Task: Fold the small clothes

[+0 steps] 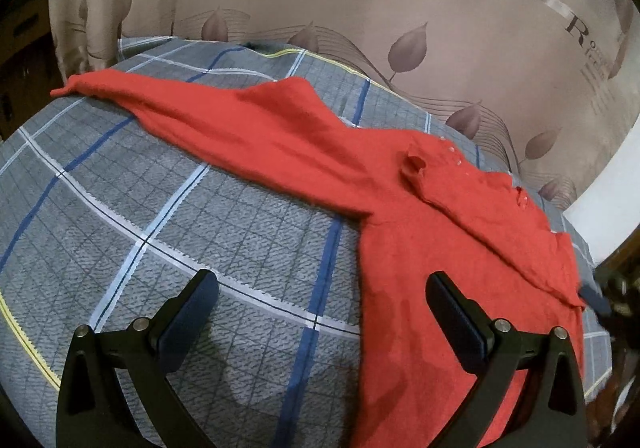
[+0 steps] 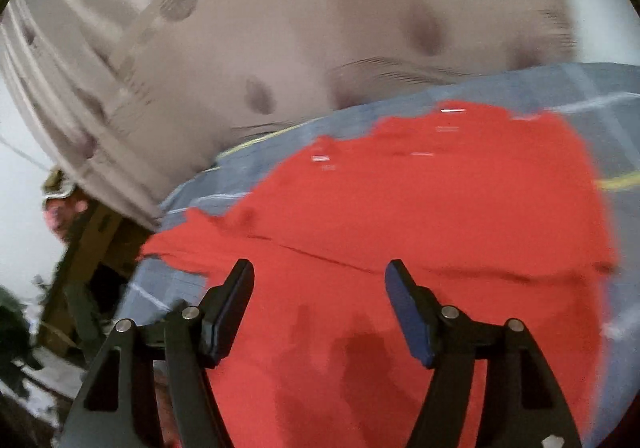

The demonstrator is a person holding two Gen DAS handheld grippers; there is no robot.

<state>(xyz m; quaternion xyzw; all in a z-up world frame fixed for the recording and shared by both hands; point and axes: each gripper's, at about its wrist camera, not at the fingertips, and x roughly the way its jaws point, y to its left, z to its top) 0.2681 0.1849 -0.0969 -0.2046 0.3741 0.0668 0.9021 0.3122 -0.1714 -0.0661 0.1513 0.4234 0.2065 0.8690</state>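
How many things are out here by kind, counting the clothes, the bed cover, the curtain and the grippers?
Red garment: 1
Plaid bed cover: 1
Leaf-print curtain: 1
Grippers, both open and holding nothing: 2, the left gripper and the right gripper
Total: 5

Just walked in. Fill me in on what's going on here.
A person with a handheld gripper in each hand is folding a red sweater on a plaid bedspread. One sleeve is spread out to the side; the other side looks already folded across the body. The left gripper and right gripper are both open, holding nothing, above the fabric.
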